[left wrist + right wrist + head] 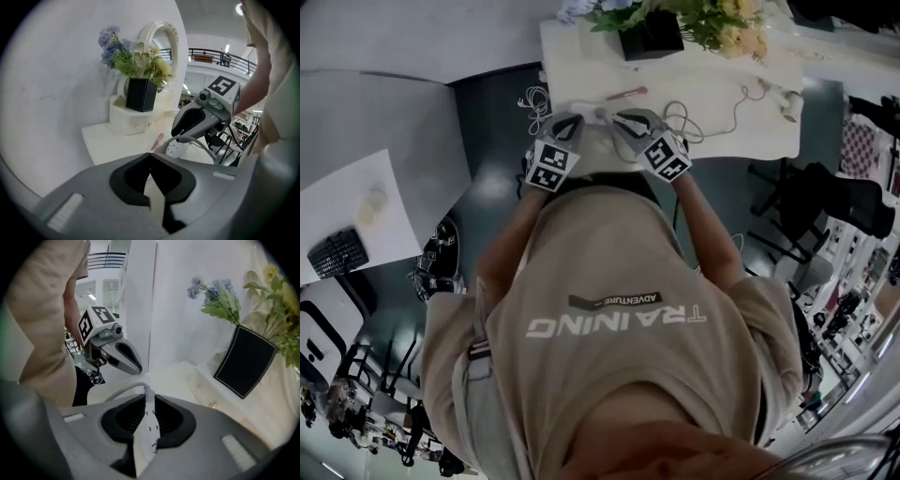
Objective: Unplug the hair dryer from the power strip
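Straddling strip (146, 434): right hand-held gripper (146, 397), ajar

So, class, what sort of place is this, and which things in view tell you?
Probably a mock dressing-table corner set up inside a big open workspace: a white table with flowers and an oval mirror, but a balcony railing and office chairs beyond.
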### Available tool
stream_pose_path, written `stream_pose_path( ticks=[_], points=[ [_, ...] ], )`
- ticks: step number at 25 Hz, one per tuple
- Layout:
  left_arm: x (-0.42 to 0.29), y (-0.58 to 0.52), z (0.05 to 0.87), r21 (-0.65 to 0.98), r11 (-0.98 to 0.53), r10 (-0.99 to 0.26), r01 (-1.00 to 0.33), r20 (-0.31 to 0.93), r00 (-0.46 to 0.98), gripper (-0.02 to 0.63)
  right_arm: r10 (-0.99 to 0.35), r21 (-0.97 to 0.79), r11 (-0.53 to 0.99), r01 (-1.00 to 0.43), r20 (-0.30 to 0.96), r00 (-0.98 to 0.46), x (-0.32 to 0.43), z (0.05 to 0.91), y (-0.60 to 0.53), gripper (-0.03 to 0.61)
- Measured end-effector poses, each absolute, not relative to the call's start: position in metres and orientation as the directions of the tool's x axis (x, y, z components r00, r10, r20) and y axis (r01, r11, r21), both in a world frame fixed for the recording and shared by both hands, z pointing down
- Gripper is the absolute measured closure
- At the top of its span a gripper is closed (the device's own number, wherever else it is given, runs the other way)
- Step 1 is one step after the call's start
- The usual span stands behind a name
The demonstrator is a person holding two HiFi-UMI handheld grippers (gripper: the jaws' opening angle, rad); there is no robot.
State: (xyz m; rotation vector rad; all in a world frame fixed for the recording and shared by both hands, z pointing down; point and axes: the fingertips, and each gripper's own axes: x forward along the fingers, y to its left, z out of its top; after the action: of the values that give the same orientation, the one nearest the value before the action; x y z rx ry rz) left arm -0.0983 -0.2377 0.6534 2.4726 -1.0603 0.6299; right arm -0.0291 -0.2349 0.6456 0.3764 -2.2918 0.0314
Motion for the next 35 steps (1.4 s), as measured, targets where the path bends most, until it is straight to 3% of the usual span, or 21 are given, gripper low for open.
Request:
stream_pose_path(
  ticks=[5, 13, 15, 28, 35],
  points=[
    [-0.094, -0.244, 0.676, 0.166, -0.661, -0.508, -0.732, 0.619, 0.599, 0.607, -0.177, 0.110, 0.984, -0.143, 0.733, -0.657, -0.043, 0.659, -0.240, 0.465],
    [-0.089, -0.242, 0.682, 0.126, -0.639, -0.498, -0.759, 0.683, 0.533, 0.607, -0.073, 0.127, 0.992, 0.021, 0.692, -0.718, -0.064, 0.659, -0.232, 0.465],
    [-0.088, -0.243, 0.681, 0.105, -0.634, -0.506, -0.766, 0.693, 0.514, 0.607, -0.085, 0.144, 0.989, 0.019, 0.681, -0.727, -0.065, 0.660, -0.234, 0.502],
    [-0.083, -0.248, 0.682, 0.093, -0.563, -0.533, -0.821, 0.719, 0.447, 0.607, -0.122, 0.062, 0.992, -0.106, 0.573, -0.810, -0.055, 0.632, -0.247, 0.514],
    [-0.083, -0.240, 0.660, 0.142, -0.521, -0.615, -0.842, 0.621, 0.486, 0.607, -0.122, 0.022, 0.991, -0.131, 0.544, -0.830, -0.039, 0.586, -0.247, 0.514]
  ],
)
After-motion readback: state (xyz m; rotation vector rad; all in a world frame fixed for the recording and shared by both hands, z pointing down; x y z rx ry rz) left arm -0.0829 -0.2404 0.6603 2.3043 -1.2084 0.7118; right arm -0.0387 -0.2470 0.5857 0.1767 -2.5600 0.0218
